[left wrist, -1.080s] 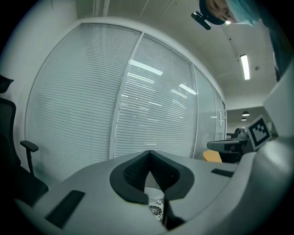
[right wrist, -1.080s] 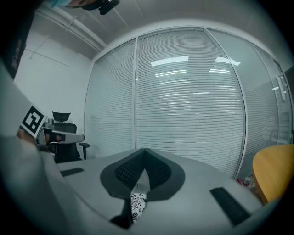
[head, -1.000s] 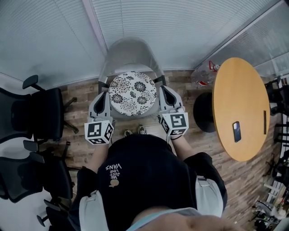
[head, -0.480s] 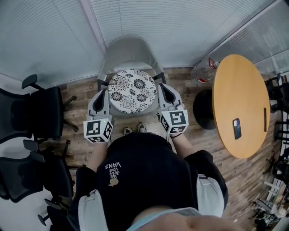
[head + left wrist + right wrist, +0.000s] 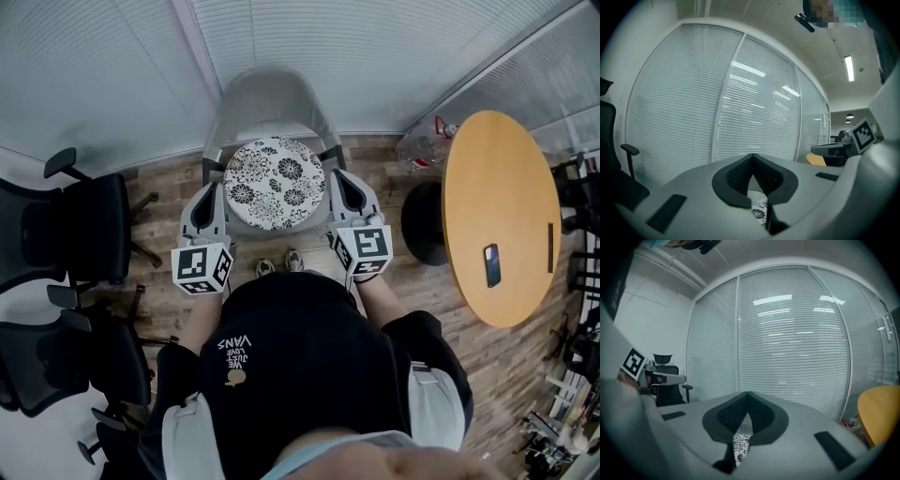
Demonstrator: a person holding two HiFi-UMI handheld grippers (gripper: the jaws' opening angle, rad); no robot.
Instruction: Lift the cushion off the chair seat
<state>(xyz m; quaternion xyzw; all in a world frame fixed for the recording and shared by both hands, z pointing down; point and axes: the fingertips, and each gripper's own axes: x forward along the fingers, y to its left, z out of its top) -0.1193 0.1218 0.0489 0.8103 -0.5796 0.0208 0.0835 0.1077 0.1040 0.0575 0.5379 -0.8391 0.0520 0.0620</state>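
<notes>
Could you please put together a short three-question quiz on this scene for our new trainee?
1. Multiple choice: what pattern does the round cushion bear? A) plain red B) black-and-white flowers C) blue stripes
2. True or false: a phone lies on the round wooden table.
3. Fill in: the left tongs and the right tongs are each shut on the cushion's ____.
Key: 1 B; 2 true; 3 edge.
</notes>
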